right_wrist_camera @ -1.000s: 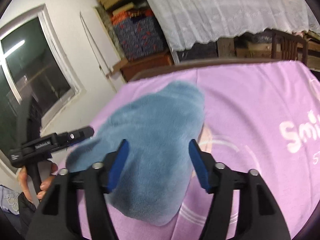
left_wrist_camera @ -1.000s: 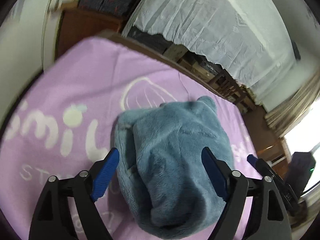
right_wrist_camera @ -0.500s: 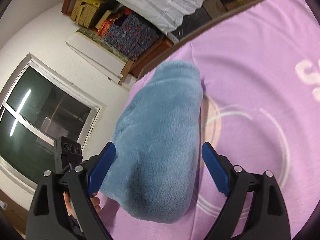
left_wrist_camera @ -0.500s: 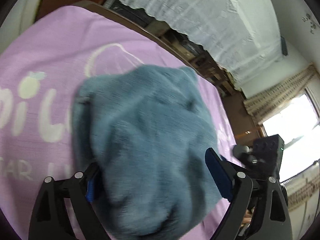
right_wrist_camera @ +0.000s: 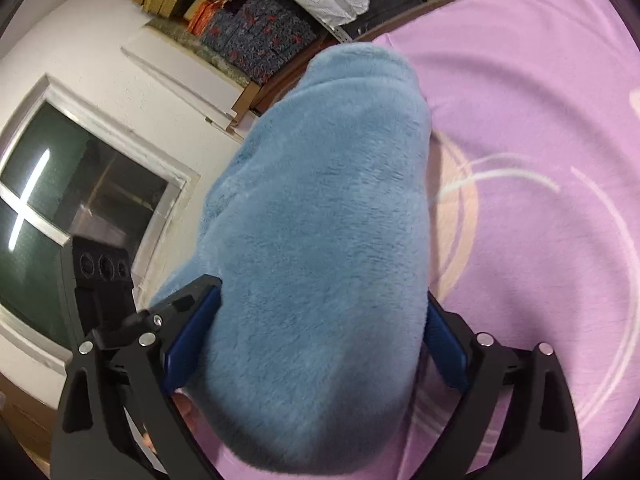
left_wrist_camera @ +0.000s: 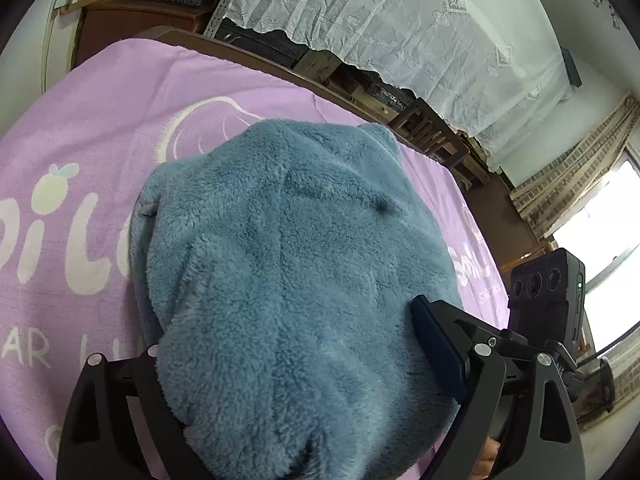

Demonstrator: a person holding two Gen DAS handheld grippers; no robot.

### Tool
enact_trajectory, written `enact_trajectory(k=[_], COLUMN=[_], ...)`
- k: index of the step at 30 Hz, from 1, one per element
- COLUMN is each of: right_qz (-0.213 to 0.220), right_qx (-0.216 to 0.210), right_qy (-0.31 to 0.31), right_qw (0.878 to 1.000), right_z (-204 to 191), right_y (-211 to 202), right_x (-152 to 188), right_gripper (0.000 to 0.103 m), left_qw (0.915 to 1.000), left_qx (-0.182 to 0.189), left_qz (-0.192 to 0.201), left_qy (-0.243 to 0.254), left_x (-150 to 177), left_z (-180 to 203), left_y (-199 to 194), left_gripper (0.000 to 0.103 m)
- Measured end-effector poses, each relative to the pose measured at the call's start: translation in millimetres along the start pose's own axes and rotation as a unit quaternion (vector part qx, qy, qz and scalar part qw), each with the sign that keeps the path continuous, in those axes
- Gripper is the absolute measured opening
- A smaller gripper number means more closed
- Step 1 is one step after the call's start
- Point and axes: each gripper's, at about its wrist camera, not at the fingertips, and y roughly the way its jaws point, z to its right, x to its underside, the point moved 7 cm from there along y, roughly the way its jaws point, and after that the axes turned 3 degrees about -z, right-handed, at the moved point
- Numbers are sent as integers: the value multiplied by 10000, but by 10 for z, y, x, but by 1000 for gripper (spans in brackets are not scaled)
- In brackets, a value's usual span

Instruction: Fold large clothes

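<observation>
At the bottom of the left view, the left gripper (left_wrist_camera: 288, 364) has its fingers spread wide on both sides of the fluffy blue garment (left_wrist_camera: 296, 264). The right gripper (right_wrist_camera: 316, 344) does the same at the bottom of its own view. Neither pinches yet. The bundle lies in the middle, on the purple blanket (left_wrist_camera: 100, 92). I think both should squeeze together, gently, so the folds stay neat.

White lettering on the purple blanket (left_wrist_camera: 120, 92) is partly readable: "il" and "AR" near its left edge; the rest is hidden.
</observation>
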Motion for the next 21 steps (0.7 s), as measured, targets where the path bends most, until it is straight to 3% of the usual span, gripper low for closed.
enact_trajectory(k=[3,9,21], right_qz=[39,72,101], right_qx=[-2,-209,-168], right_qy=[-25,86,83], right_qw=[10000,9997,9998], right_z=[10,-13,15], right_y=[19,-35,-3], right_x=[-16,-7,1], right_gripper=[91,74,77], left_qw=[10000,9998,9999], left_qx=[-4,-124,-79], left_qz=[47,94,124], left_qy=[-50,97,47], left_x=[11,44,51], left_z=[1,65,22], left_y=[-6,-34,2], left_gripper=[90,87,86])
